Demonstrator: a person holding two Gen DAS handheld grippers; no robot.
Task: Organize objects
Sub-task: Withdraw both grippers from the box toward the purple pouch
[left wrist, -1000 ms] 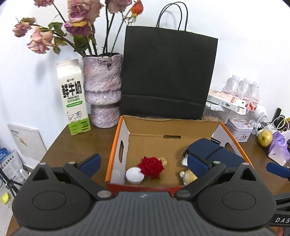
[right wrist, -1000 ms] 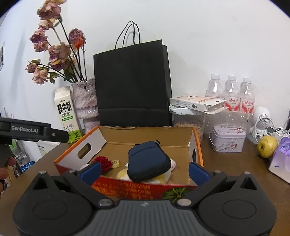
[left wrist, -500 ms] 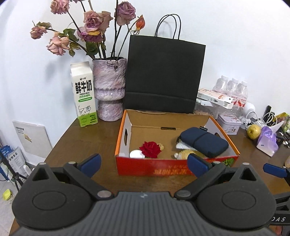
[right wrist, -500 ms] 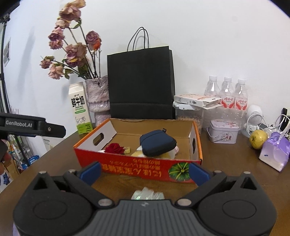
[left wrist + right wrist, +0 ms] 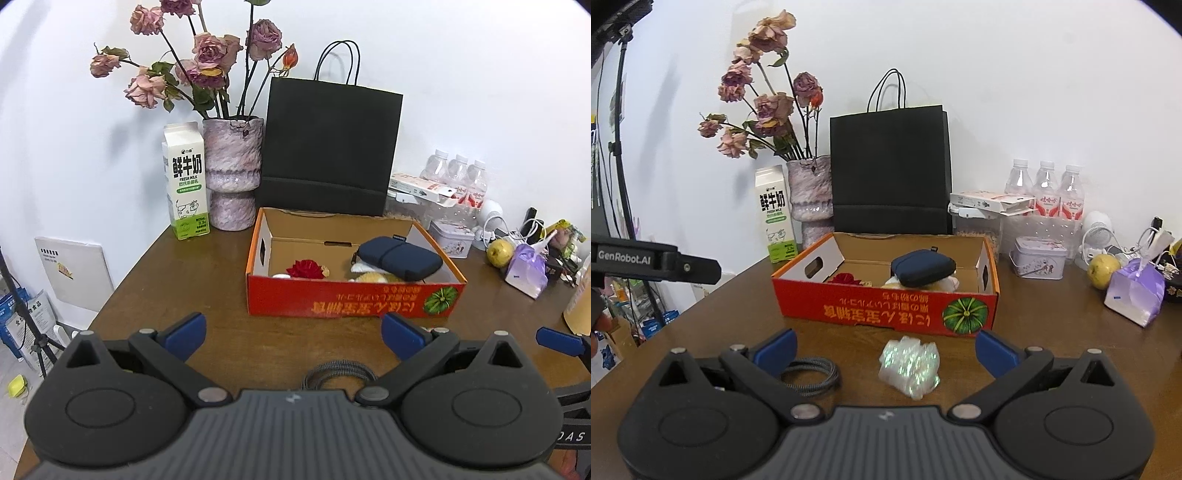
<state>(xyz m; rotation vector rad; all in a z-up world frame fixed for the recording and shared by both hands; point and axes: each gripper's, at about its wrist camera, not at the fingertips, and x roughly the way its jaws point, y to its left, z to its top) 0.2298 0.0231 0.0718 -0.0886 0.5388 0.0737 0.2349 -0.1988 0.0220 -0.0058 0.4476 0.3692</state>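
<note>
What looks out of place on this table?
Two things lie loose on the table in front of the red box: a shiny crumpled wrapper and a coiled braided cable. The box's print is upside down.

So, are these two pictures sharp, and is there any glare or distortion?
Left wrist view: sharp, fisheye bends the table edges; soft flower shadows on the wall. Right wrist view: also sharp, dark corners; the shiny wrapper glints between the open fingers.

A lived-in room at home. Its wooden table holds wilted roses, milk, water bottles and a pear.
</note>
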